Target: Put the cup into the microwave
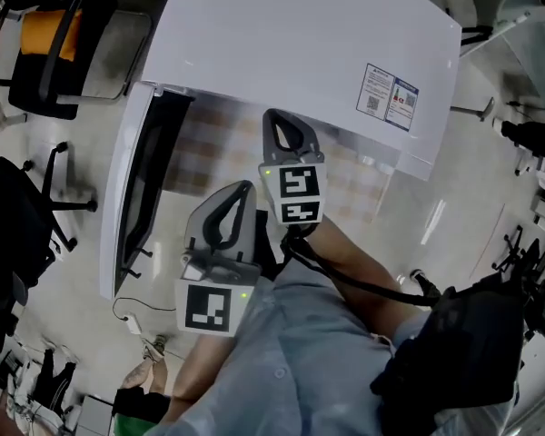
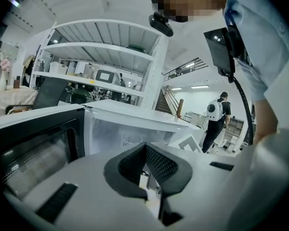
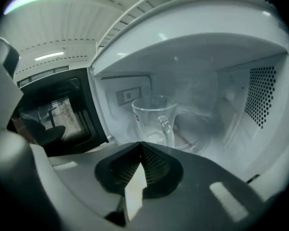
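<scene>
Both tools were clenched on nothing: the left tool [image 1: 236,198] and right tool [image 1: 282,123] each had their jaws pressed together, empty, in front of the open microwave [image 1: 291,34]. The cup [image 3: 154,117], clear glass, stood upright on the microwave floor, set back from the front edge and nearer the left wall than the right, its handle turned towards the opening. The door [image 1: 141,189] hung wide at the left side.

By my reading the placing was done, and clearing out and shutting the door remained. To do that well, the right tool should back straight out, staying above the front edge and away from the handle, since a knock could tip the glass. The left tool sat nearest the door; a slow push on its free edge, jaws kept together, would swing it shut without jolting the cup.
</scene>
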A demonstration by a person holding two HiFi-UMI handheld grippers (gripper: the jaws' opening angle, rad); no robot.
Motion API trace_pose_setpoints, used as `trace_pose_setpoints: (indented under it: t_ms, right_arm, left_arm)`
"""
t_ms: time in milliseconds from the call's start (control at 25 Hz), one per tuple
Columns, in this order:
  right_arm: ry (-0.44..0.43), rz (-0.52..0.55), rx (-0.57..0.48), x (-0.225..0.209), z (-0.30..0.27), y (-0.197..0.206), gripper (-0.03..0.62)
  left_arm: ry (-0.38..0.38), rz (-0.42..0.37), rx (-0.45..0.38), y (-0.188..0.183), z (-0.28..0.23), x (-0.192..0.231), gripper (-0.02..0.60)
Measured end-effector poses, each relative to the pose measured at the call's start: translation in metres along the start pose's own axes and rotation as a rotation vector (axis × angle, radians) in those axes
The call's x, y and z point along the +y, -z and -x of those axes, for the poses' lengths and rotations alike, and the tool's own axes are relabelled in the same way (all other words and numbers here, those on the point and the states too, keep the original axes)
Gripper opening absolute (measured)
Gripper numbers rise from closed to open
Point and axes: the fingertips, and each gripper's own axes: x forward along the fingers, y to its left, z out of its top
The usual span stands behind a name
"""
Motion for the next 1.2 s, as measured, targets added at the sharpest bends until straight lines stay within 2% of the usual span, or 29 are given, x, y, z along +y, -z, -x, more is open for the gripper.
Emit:
trace_pose_setpoints:
  t_ms: [360,800,1040,1200]
  right_arm:
    - [0.043,-0.021,-0.005,-0.014,-0.024,-0.012,0.002]
    - [0.046,-0.003,-0.009,-0.021,-0.037,-0.023,0.003]
    - [0.002,0.014,0.003,-0.011,-0.017,-0.013,0.003]
    - [-0.066,0.025,-0.026,-0.003,0.014,-0.009,0.003]
  left_arm:
    - [0.012,0.016,0.015,-0.002,-0.018,0.019,0.005]
    - [-0.005,0.015,0.019,-0.006,-0.019,0.028,0.005]
    - [0.004,-0.005,0.0,-0.006,-0.014,0.011,0.005]
    - [0.012,-0.031,-0.028,-0.008,-0.005,-0.014,0.005]
